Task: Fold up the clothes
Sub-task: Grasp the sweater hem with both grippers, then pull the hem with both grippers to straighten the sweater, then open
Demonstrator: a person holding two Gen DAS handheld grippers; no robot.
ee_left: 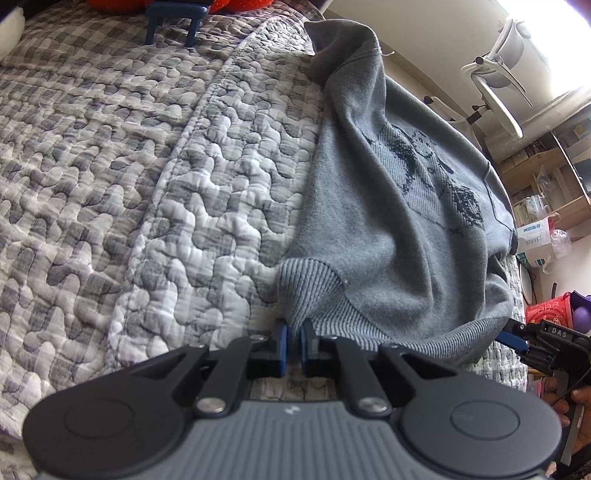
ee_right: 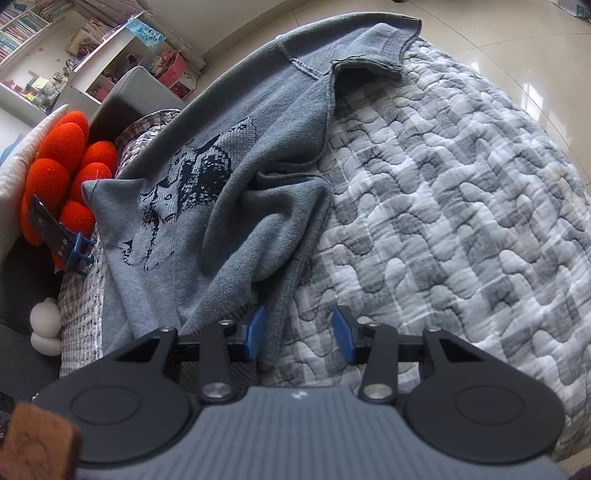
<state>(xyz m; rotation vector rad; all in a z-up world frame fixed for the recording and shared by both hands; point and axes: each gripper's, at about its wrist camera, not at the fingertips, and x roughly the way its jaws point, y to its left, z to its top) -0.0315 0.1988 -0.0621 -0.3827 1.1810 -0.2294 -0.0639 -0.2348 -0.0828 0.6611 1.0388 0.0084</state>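
Note:
A grey sweater [ee_left: 388, 206] with a dark knitted picture lies crumpled on a quilted grey checked bed cover [ee_left: 129, 166]. My left gripper [ee_left: 294, 341] is shut on the sweater's ribbed hem corner. In the right wrist view the sweater [ee_right: 221, 206] lies ahead and to the left, its collar at the far end. My right gripper [ee_right: 298, 332] is open, its jaws astride the sweater's near edge, which lies by the left blue finger [ee_right: 255, 328]. The right gripper also shows in the left wrist view [ee_left: 524, 338] at the hem's other end.
A blue stand [ee_left: 173, 18] holding a phone [ee_right: 48, 229] sits on the bed near an orange-red cushion [ee_right: 66, 166]. A white office chair [ee_left: 498, 81], shelves [ee_right: 55, 59] and a tiled floor [ee_right: 517, 44] lie beyond the bed's edge.

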